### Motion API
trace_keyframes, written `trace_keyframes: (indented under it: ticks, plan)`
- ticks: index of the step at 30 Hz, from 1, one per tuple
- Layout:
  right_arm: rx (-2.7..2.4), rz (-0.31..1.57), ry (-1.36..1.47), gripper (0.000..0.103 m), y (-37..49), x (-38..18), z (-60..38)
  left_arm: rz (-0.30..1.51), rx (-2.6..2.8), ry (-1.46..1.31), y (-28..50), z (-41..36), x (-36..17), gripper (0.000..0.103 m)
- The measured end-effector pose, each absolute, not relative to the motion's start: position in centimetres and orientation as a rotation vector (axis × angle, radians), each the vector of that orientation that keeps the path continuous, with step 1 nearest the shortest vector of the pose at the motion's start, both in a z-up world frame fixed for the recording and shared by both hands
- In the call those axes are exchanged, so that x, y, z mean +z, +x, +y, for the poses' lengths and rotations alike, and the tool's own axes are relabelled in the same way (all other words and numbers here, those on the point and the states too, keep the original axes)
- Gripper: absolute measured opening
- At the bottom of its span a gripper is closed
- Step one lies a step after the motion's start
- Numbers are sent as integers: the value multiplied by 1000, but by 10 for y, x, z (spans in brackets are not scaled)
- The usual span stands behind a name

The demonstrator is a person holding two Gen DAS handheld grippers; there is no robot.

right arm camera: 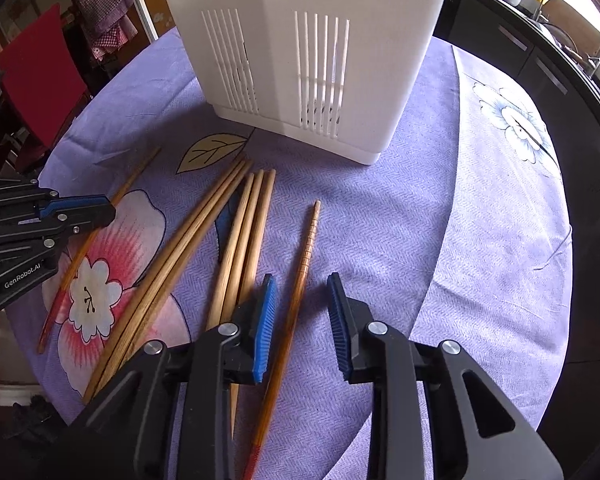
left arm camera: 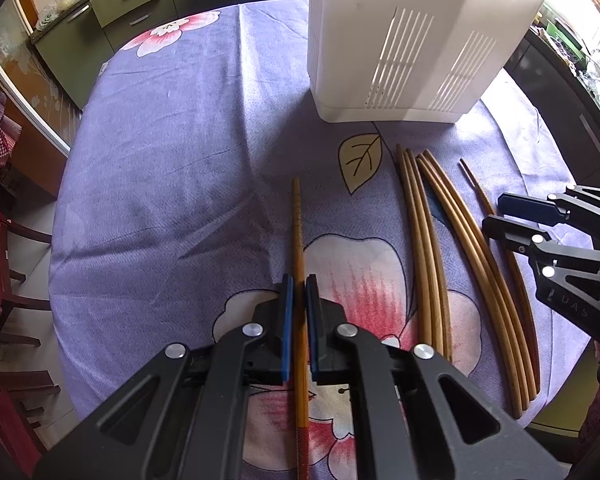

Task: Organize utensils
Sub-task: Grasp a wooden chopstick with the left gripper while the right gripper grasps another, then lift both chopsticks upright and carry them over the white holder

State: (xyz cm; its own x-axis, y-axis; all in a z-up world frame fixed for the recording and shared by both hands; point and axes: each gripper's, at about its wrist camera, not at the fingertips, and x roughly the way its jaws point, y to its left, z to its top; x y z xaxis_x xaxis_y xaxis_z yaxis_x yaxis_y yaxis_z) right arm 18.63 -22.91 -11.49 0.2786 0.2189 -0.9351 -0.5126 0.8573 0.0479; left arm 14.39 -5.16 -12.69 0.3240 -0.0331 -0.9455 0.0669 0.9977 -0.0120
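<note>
- Right-hand chopstick (right arm camera: 300, 276) lies between the right gripper (right arm camera: 302, 320)'s pads, running six to twelve toward the white holder (right arm camera: 300, 60).
- Jaws parted, not pressing.
- Left gripper (left arm camera: 299, 320) clamps its own chopstick (left arm camera: 298, 240).

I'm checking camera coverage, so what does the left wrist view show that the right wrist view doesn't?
Only the left wrist view shows the left gripper shut on a red-tipped chopstick, and green drawers behind the table. Only the right wrist view shows the right gripper with open jaws around another red-tipped chopstick, and a white flower print. Both share the white holder, the loose chopsticks and the purple tablecloth.
</note>
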Motion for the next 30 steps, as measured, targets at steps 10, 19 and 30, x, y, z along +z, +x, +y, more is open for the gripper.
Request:
trace_keyframes:
  ticks: [10,19,30]
  plan:
    - [497,1196,-235,7,195,-111,-241,1261,-97,33,152,-49,-127,6]
    - [513,1070,-149,7,179,-61,-267,1203,-119,-3,151,-40,-107,6]
    - [518,903,-68,7,153,4,-302,1047,-147,-40,126,-29,-42,6]
